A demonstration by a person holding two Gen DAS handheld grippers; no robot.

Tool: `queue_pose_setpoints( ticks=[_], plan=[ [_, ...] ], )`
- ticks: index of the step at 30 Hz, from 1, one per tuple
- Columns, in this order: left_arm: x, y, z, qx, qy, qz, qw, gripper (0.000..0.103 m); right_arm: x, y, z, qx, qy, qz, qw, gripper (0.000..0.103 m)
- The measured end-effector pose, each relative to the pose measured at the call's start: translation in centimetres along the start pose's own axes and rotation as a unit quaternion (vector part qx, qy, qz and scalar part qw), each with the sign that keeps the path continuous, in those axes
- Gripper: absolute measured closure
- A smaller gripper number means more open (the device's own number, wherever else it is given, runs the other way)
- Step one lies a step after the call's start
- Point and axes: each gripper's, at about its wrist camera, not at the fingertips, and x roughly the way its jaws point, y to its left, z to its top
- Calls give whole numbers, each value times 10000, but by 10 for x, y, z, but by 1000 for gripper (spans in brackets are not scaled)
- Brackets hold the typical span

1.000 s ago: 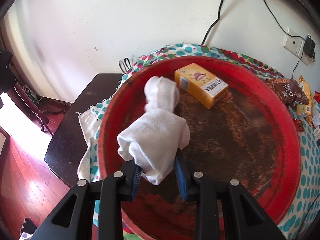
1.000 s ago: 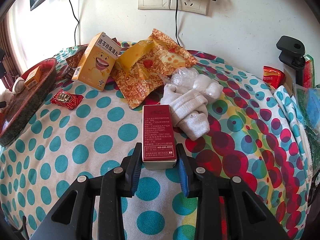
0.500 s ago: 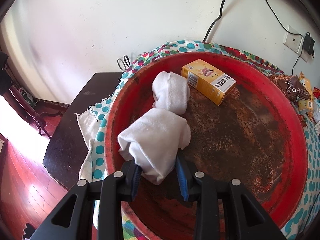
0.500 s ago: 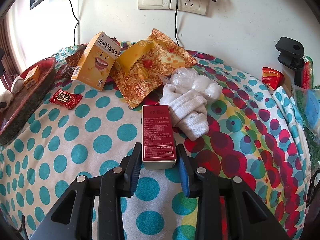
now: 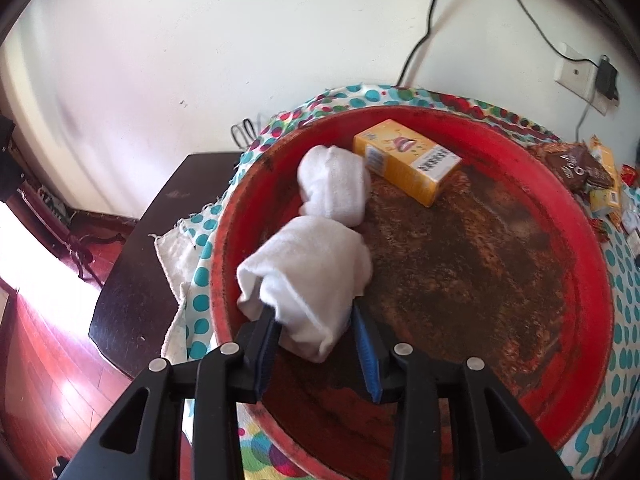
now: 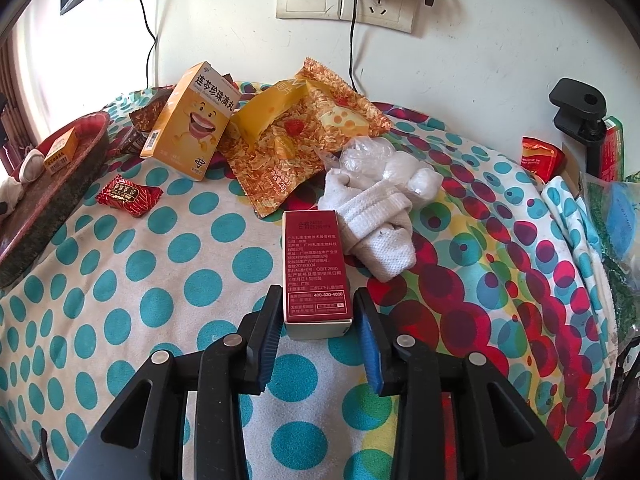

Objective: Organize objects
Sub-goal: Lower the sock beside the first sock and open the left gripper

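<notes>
Releasing: left tool jaws opening around white sock in red tray. Right tool jaws opening beside red box on desk. Snack packets still untidied.

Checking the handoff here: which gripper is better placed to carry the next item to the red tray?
Right. The right gripper, jaws opening, already straddles the red box, while the left gripper, jaws opening, is occupied releasing a white sock in the red tray.
</notes>
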Motion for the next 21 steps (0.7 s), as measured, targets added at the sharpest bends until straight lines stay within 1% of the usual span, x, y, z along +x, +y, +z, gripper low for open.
queue_pose_setpoints(
  ticks=[2,7,8,11,17,18,21],
  plan=[
    [-3,-3,-1,66,-23,11,10000,62,0,1,0,-8,-2,-10,10000,70],
    [-12,-7,-6,161,-29,-56,9999,62,0,2,0,-87,-18,-109,9999,70],
    [-14,-8,-7,186,-43,-58,9998,62,-1,2,0,-108,-30,-165,9998,73],
    [-20,-14,-13,333,-83,5,9994,62,-1,5,0,-148,-38,-260,9995,73],
    [-31,-16,-20,281,-181,-139,9993,62,-3,0,0,-120,-154,-311,9993,73],
    [-32,-18,-20,325,-193,-105,9992,62,-2,-2,1,-86,-138,-345,9993,73],
    [-35,-20,-21,326,-264,-35,9991,62,-3,0,-1,68,-96,-262,9996,74]
  ],
)
